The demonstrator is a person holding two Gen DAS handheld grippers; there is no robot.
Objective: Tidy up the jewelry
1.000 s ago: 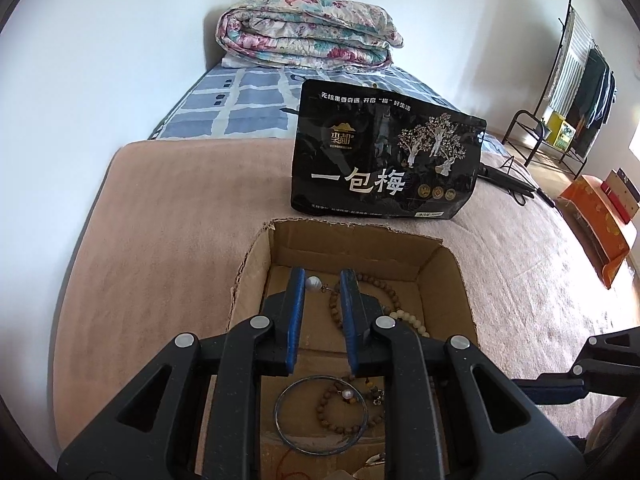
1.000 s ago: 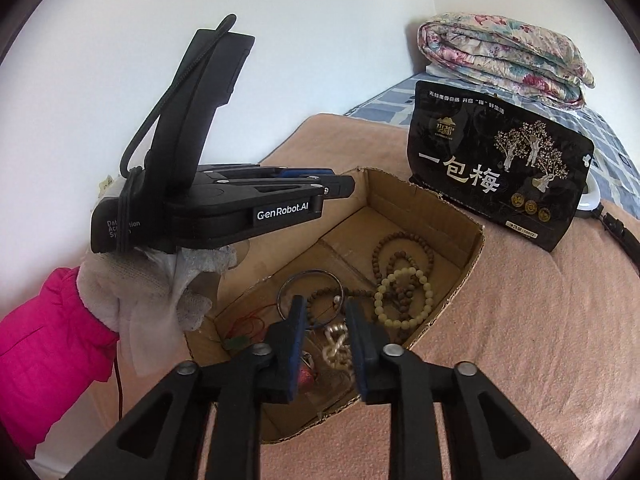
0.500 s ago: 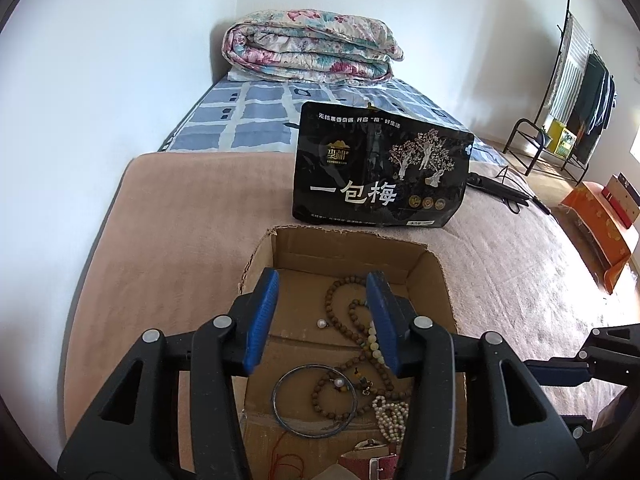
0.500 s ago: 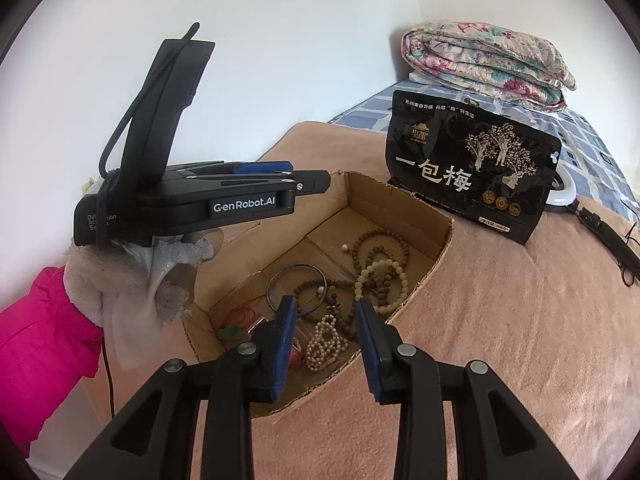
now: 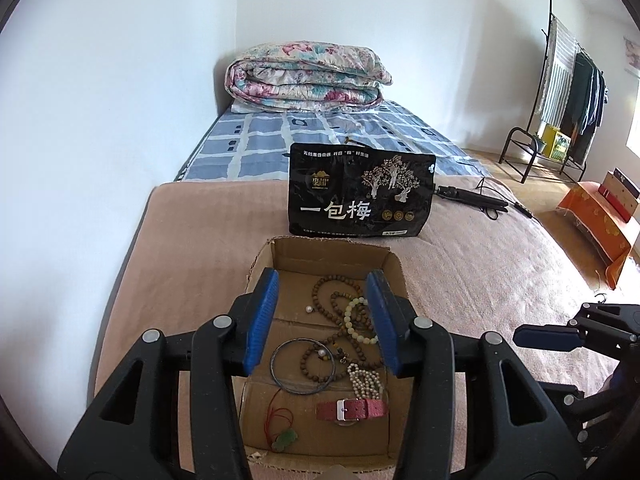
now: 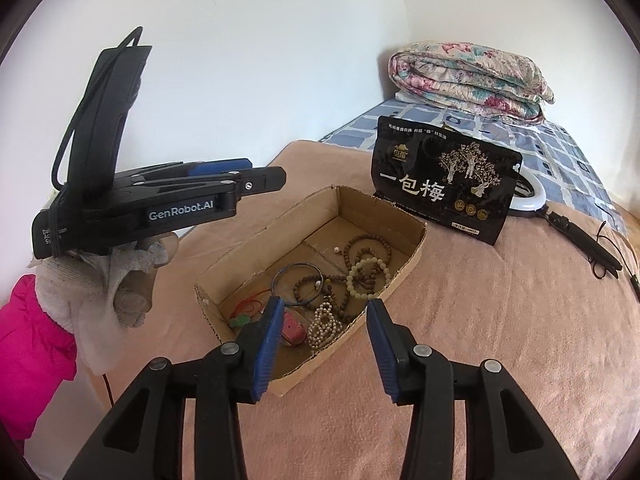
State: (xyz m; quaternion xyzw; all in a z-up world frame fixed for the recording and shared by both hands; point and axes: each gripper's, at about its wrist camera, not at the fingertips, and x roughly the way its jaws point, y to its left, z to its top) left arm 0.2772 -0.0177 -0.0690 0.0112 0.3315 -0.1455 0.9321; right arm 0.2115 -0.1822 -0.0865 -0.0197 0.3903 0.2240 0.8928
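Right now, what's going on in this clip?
A person with a handheld gripper in each hand is sorting jewelry in a shallow cardboard box on a bed. The left gripper and right gripper are both open and hold nothing, poised above the box. Inside lie a small pearl, brown bead strands, a pale bead bracelet, a metal bangle, a white pearl bracelet, a pink watch strap and a green pendant on red cord. A black snack bag stands behind the box.
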